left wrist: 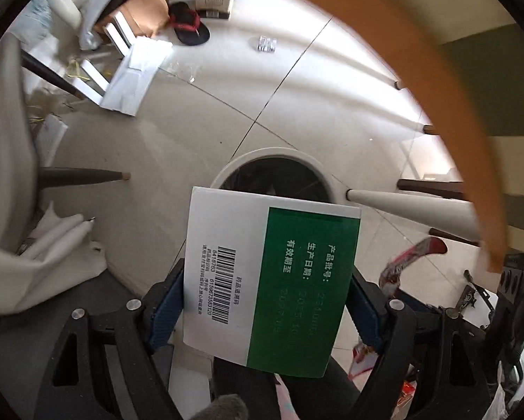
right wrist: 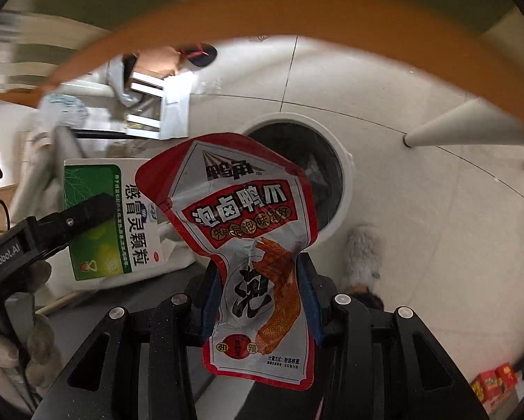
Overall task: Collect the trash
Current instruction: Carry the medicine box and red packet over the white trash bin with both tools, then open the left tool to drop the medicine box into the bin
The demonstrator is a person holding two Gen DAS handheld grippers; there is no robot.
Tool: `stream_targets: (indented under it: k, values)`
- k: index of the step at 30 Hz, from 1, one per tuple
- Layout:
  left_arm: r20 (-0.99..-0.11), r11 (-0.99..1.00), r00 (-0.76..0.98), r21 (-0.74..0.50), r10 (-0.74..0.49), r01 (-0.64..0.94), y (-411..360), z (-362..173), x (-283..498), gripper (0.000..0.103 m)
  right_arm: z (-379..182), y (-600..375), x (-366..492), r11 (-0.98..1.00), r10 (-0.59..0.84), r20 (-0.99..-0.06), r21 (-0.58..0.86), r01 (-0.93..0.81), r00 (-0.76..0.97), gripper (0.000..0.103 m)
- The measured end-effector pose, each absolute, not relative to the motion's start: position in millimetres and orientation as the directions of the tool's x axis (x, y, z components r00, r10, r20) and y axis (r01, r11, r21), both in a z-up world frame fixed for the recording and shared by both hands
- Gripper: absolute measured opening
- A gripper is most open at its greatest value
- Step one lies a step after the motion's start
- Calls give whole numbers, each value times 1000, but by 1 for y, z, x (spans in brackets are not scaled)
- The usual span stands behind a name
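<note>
My left gripper point(left wrist: 267, 269) points down at the floor with a white and green medicine box point(left wrist: 272, 280) upright between its blue pads, which touch the box's two side edges. Just beyond the box stands a round white-rimmed trash bin point(left wrist: 279, 153) with a dark liner. My right gripper point(right wrist: 258, 262) is shut on the narrow waist of a red and white snack wrapper point(right wrist: 240, 217), which hangs in front of the same bin point(right wrist: 346, 189). The right wrist view also shows the medicine box point(right wrist: 135, 210) at left, with one left finger point(right wrist: 86, 211) across it.
An orange curved table edge point(left wrist: 447, 80) arcs overhead, with white table legs point(left wrist: 412, 210) beside the bin. Cardboard, papers point(left wrist: 135, 70) and a black and red slipper point(left wrist: 190, 24) lie on the tiled floor farther off. A fluffy grey slipper point(right wrist: 363, 248) sits right of the bin.
</note>
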State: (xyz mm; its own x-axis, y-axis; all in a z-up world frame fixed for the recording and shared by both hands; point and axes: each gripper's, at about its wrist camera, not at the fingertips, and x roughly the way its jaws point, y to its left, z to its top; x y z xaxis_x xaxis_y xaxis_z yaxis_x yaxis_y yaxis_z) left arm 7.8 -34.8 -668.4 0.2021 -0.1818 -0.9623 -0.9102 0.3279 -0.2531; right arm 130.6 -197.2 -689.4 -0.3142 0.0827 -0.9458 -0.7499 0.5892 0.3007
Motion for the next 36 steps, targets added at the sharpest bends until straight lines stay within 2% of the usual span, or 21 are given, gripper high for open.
stream_targets:
  k: [1, 2, 3, 5, 6, 8, 10, 13, 17, 20, 36]
  values:
    - [-965, 337, 195, -245, -176, -909, -33, -682, 9, 84, -707, -195, 132, 590, 83, -946, 301, -750, -314, 43]
    - [-966, 345, 195, -243, -169, -906, -32, -695, 12, 89, -724, -194, 133, 593, 85, -943, 306, -745, -320, 44]
    - [-969, 352, 190, -235, -159, -906, -35, -703, 13, 101, -739, -191, 134, 597, 96, -938, 321, -735, -332, 45]
    - [-976, 378, 174, -211, -131, -901, -36, -716, 15, 103, -764, -188, 137, 595, 114, -937, 330, -733, -329, 50]
    - [-981, 391, 158, -191, -115, -900, -37, -723, 17, 103, -774, -187, 138, 593, 124, -935, 338, -730, -333, 56]
    - [-988, 405, 134, -152, -73, -902, -41, -733, 14, 103, -793, -178, 138, 583, 148, -931, 354, -732, -333, 85]
    - [-993, 400, 114, -113, -22, -910, -44, -736, 10, 103, -802, -176, 136, 549, 140, -950, 310, -776, -280, 92]
    - [-998, 386, 67, -63, -3, -920, -45, -744, 1, 103, -809, -177, 133, 520, 78, -984, 179, -835, -162, 97]
    - [-1000, 375, 18, -22, -14, -927, -52, -741, -10, 103, -810, -182, 134, 531, 19, -997, 74, -844, -75, 98]
    - [-1000, 376, -10, 6, -8, -926, -57, -737, -14, 103, -800, -190, 138, 538, 12, -999, 51, -842, -54, 98]
    - [-998, 344, -57, 48, -15, -938, -91, -648, -33, 103, -694, -211, 128, 519, 9, -1000, 21, -855, -19, 98]
